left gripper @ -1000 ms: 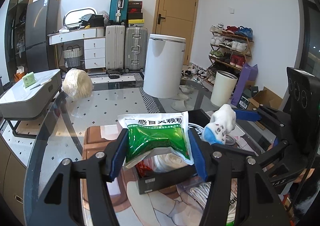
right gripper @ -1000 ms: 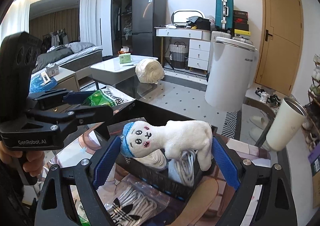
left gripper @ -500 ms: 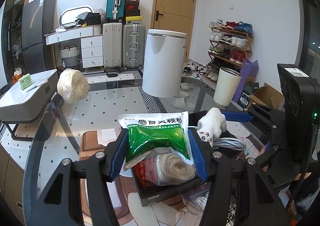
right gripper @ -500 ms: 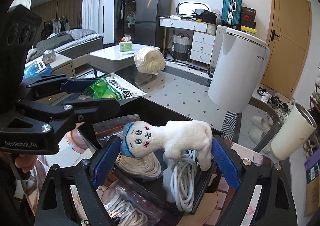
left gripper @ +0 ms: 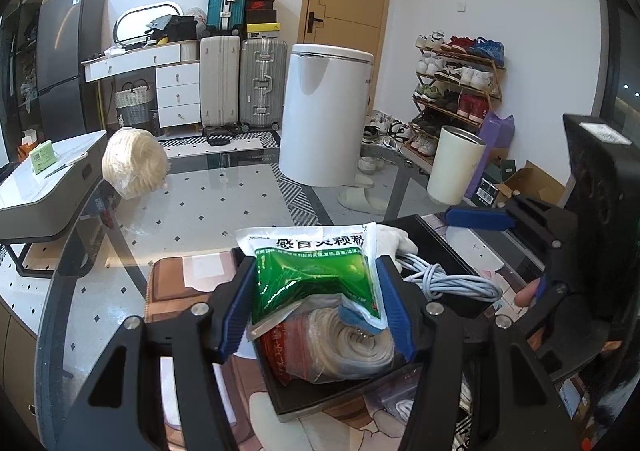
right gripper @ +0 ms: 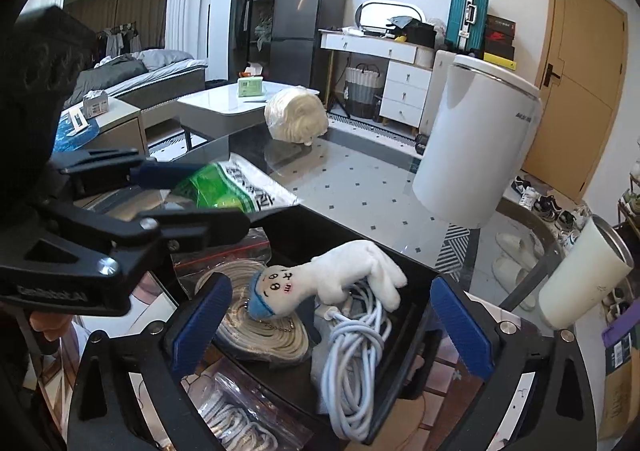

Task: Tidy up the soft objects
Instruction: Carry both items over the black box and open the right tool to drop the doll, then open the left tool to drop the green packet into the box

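At centre frame of the left wrist view, the left gripper [left gripper: 316, 307] pinches a green sachet [left gripper: 316, 283] between its blue pads, holding it just above the black box [left gripper: 352, 395]. The sachet looks light and crinkly, probably slippery film with loose granules inside, so I'd grip it across the filled middle, as now. Below it lies a bagged coil of flat cord [left gripper: 344, 347], with a bundled white cable [left gripper: 444, 283] to the right.

The right wrist view shows what that one mostly hides: a plush doll [right gripper: 332, 281] lying loose in the box at centre frame, across the coil and cable. The right gripper [right gripper: 328, 331] stands wide apart around it, touching nothing. The doll looks soft, light and squashable anywhere.
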`<action>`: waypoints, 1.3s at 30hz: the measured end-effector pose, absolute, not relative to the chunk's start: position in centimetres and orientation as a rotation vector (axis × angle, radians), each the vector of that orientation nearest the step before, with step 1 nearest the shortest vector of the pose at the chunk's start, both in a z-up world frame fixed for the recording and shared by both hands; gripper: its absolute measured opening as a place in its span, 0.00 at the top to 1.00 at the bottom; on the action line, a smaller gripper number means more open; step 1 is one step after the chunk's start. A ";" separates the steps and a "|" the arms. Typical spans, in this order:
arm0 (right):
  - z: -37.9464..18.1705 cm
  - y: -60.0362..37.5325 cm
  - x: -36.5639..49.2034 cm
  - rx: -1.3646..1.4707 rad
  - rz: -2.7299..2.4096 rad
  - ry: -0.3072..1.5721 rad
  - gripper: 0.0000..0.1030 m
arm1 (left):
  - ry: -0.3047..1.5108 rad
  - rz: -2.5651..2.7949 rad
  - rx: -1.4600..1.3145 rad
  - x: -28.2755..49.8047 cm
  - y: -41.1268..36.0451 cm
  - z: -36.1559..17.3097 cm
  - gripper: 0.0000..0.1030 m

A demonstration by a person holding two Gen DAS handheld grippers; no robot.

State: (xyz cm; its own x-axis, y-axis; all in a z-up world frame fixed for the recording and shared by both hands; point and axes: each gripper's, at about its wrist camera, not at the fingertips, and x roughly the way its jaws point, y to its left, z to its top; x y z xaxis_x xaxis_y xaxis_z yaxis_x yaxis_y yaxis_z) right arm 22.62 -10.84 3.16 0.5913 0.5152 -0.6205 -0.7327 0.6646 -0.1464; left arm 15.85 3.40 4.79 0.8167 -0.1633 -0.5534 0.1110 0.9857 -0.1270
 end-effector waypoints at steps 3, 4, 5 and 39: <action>3.4 -11.4 22.5 -0.409 0.742 0.572 0.01 | 0.609 -0.151 -0.087 16.2 3.0 4.5 0.43; 3.4 -11.6 22.5 -0.405 0.739 0.571 0.01 | 0.612 -0.150 -0.083 16.3 2.8 4.4 0.42; 3.4 -11.8 22.4 -0.401 0.739 0.572 0.01 | 0.617 -0.143 -0.074 16.5 2.7 4.3 0.41; 2.6 -18.0 15.8 -0.210 0.696 0.706 0.01 | 0.564 -0.065 -0.057 7.3 2.4 4.0 0.00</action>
State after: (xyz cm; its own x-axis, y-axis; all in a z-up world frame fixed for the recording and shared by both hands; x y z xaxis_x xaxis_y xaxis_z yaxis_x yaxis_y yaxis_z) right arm 15.81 -17.95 2.62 0.5490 0.5149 -0.6584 -0.6507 0.7577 0.0500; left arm 7.34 2.43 4.00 0.8429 -0.0772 -0.5325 0.0459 0.9964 -0.0717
